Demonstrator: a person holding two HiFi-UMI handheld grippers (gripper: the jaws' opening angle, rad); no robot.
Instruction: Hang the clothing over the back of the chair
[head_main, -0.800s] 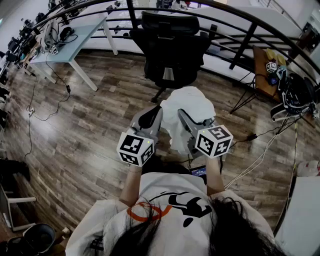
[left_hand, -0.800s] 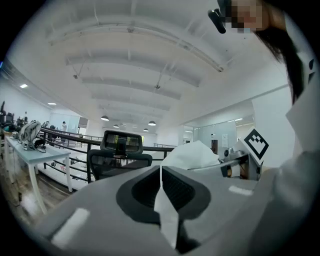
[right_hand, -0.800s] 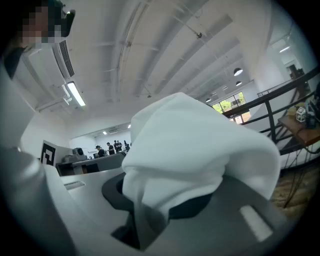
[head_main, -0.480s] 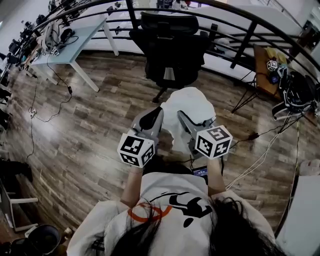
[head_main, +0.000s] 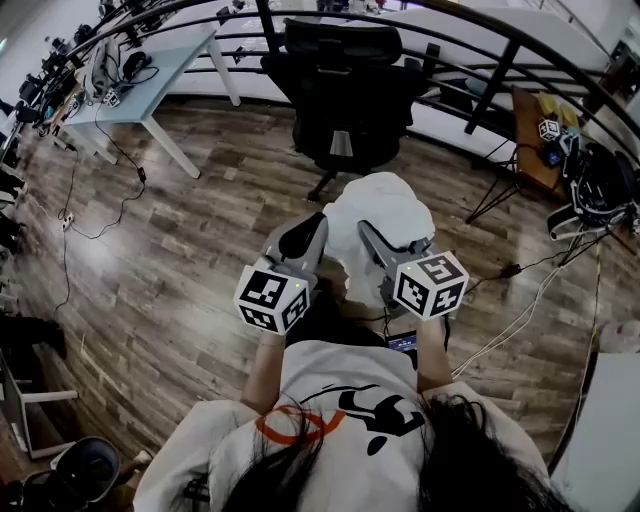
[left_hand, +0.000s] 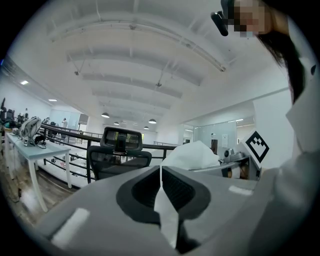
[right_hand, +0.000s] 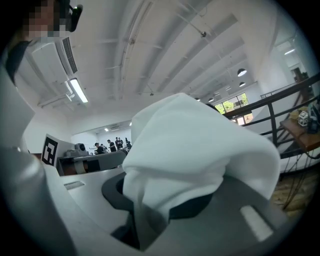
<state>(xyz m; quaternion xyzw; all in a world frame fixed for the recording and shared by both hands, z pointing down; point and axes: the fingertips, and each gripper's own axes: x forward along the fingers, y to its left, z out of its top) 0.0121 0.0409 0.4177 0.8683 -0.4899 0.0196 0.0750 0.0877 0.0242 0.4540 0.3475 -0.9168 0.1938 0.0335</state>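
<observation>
Little has changed: the crumpled white cloth garment (head_main: 375, 205) is still pinched by the left claw (head_main: 312, 225) and right claw (head_main: 368, 232), held short of the black mesh office chair (head_main: 345, 90); hanging remains undone.

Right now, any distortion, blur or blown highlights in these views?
Head view: sharp, evenly lit, railing bowed by wide lens. Left gripper view: heavy fisheye, black corners, chair sharp. Right gripper view: white garment fills the centre, bright, nearest folds soft.

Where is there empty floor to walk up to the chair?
The wooden floor between the pale desk and the black chair is bare. At the picture's right it is crowded: a stand's legs and trailing cables.
</observation>
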